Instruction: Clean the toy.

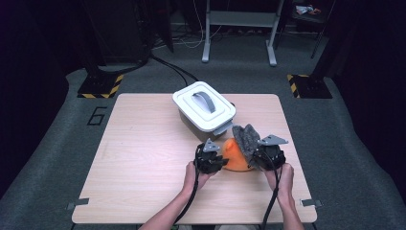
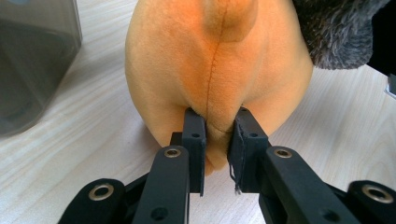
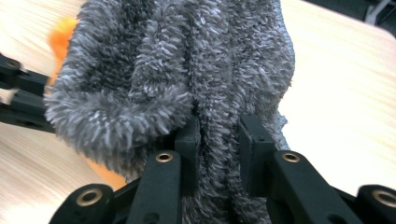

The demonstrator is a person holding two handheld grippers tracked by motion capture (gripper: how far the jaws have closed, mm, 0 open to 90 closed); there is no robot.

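An orange plush toy (image 1: 234, 155) lies on the wooden table (image 1: 143, 163) between my two grippers, with a grey fuzzy cloth (image 1: 245, 138) draped over its right side. My left gripper (image 1: 221, 162) is shut on a fold of the orange plush (image 2: 215, 70); its jaws pinch the seam at the toy's lower end. My right gripper (image 1: 252, 158) is shut on the grey fuzzy cloth (image 3: 187, 70), a thick pleat of it squeezed between the jaws. A hand holds each gripper from the near edge of the table.
A white lidded box (image 1: 204, 106) with a grey handle stands just behind the plush, near the table's far middle; its translucent wall (image 2: 32, 65) is close on the left in the left gripper view. Bare tabletop stretches to the left.
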